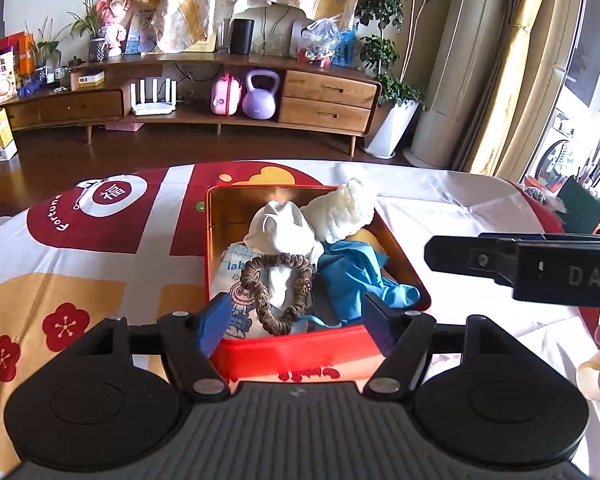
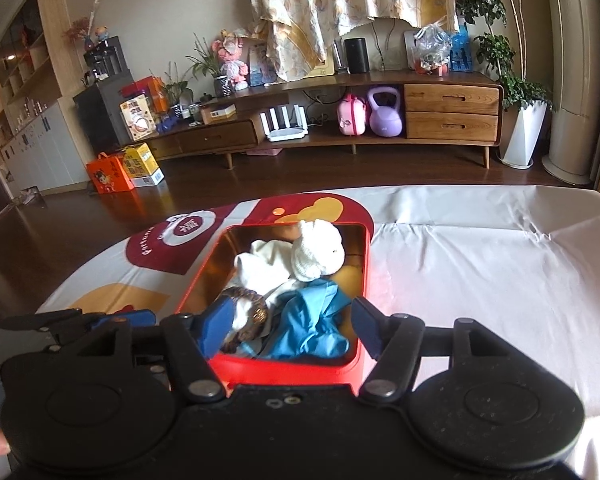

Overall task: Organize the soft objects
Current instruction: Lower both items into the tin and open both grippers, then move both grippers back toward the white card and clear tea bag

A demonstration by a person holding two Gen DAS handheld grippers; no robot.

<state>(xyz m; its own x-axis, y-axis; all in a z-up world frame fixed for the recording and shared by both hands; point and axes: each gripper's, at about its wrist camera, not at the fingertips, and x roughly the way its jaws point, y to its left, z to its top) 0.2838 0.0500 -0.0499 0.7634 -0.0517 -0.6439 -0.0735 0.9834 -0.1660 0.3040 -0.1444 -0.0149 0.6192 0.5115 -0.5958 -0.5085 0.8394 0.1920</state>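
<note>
A table (image 1: 80, 264) covered with a white cloth printed in red and orange is seen across the lower half of both views. A red tin box (image 1: 400, 256) with a gold interior is placed on it, at 12 o'clock from each gripper, and its near wall is seen just beyond both sets of fingertips. The soft objects are contained inside the box. A blue cloth (image 1: 352, 276) is heaped at the 4 o'clock part of the box, and one fold is draped onto the rim there. A white cloth (image 1: 284, 232) is piled at the centre, and a cream knitted item (image 1: 346, 212) is lodged at 1 o'clock, standing above the rim. A printed white pouch (image 1: 236, 276) is laid at 8 o'clock. A brown scrunchie (image 1: 276, 292) is rested on top of the pouch and the white cloth.

The left gripper (image 1: 296, 322) is held with its fingers apart; nothing is pressed between them. The right gripper (image 2: 290, 328) is likewise spread, nothing gripped, and is seen in the left wrist view at 3 o'clock, beside the box.
</note>
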